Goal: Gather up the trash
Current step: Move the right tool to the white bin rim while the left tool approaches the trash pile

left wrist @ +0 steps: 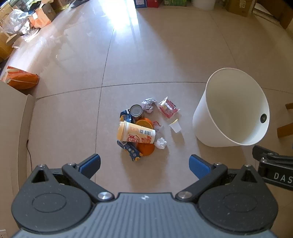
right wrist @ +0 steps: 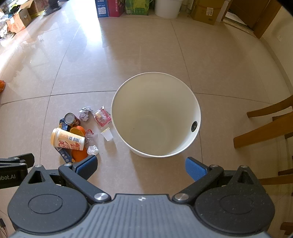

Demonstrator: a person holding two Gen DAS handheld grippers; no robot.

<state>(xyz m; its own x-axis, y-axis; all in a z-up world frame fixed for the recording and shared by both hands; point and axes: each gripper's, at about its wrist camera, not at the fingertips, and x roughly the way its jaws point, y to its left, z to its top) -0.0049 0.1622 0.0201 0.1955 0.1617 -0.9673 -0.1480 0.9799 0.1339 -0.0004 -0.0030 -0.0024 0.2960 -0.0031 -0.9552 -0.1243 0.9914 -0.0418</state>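
A heap of trash lies on the tiled floor: a large yellow drink cup (left wrist: 135,134) on its side, a tin can (left wrist: 136,110), orange lids (left wrist: 145,149), blue wrappers (left wrist: 131,151), crumpled paper balls (left wrist: 149,105), a red snack packet (left wrist: 168,108) and a small clear cup (left wrist: 175,126). The white bin (left wrist: 232,109) stands to its right, nothing inside. My left gripper (left wrist: 144,165) hangs open above and in front of the heap. My right gripper (right wrist: 141,168) is open above the near rim of the bin (right wrist: 155,113); the yellow cup (right wrist: 67,139) lies to its left.
Wooden chairs (right wrist: 265,128) stand right of the bin. Cardboard boxes (right wrist: 205,11) and a white bucket (right wrist: 167,8) line the far wall. An orange bag (left wrist: 21,79) and a beige cabinet side (left wrist: 12,128) are at the left, with more boxes (left wrist: 42,14) behind.
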